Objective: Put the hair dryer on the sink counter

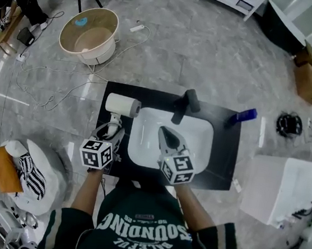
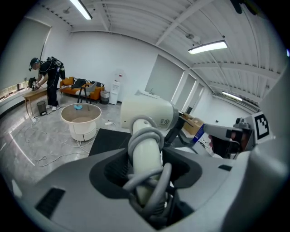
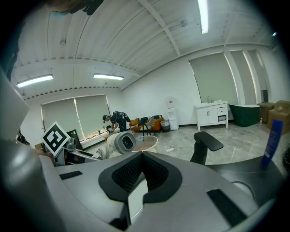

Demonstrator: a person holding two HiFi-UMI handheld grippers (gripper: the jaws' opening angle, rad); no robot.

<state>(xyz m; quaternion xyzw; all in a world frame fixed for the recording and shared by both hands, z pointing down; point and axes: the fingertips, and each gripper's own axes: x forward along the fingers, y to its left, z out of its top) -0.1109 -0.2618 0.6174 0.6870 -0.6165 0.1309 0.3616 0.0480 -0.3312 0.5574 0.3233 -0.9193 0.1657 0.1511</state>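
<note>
At the left end of the dark bench [image 1: 222, 163], your left gripper [image 1: 113, 126] pinches the cord-wrapped handle of the white hair dryer [image 1: 122, 105], which sits just beside the white basin [image 1: 200, 135]. Whether it touches the bench yet cannot be told. Over the basin, your right gripper [image 1: 165, 134] hangs empty with its jaws pressed together, near the black faucet [image 1: 185, 105]. The placing step looks to be in hand. Next, settle the dryer steady on the bench, clear of the basin's rim, then spread the jaws.

Head view looks steeply down; both gripper views skim low; all share the sink counter [image 1: 219, 157]
</note>
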